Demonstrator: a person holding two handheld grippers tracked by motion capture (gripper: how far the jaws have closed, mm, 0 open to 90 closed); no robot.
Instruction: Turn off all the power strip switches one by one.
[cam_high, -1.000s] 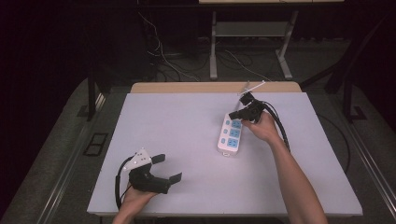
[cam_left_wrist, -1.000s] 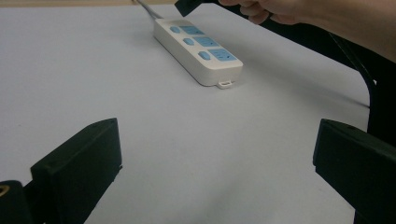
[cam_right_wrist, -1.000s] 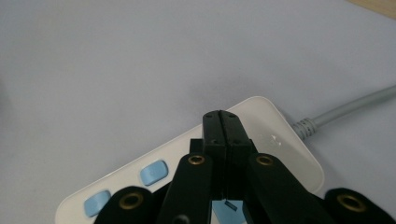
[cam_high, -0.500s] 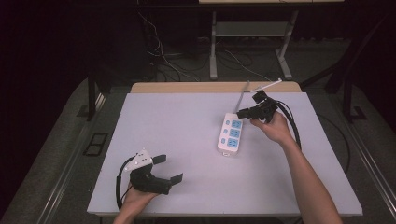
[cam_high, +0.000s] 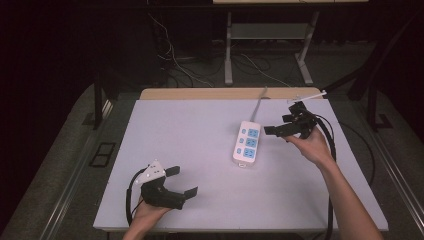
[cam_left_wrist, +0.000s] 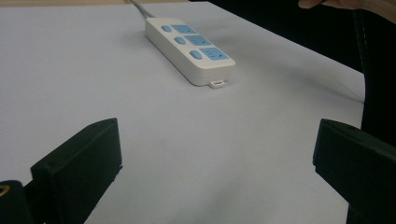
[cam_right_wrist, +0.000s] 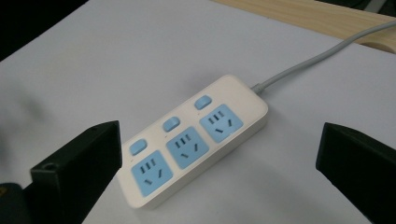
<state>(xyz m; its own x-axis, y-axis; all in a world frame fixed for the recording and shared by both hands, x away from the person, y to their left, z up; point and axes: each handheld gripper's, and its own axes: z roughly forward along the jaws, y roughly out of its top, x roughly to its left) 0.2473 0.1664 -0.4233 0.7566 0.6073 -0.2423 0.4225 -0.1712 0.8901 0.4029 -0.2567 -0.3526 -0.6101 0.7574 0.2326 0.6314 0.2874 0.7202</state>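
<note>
While the white table (cam_high: 200, 150) spreads pale under the high view, a white power strip (cam_high: 247, 144) with three blue sockets lies flat on its right half, its grey cord (cam_high: 259, 106) running off the far edge. The right gripper (cam_high: 278, 131) hangs just beside the strip's far end, lifted clear of it; its jaws have just been opening and stand wide with nothing between them. The left gripper (cam_high: 181, 181) rests at the near left edge, well apart, jaws released and empty.
</note>
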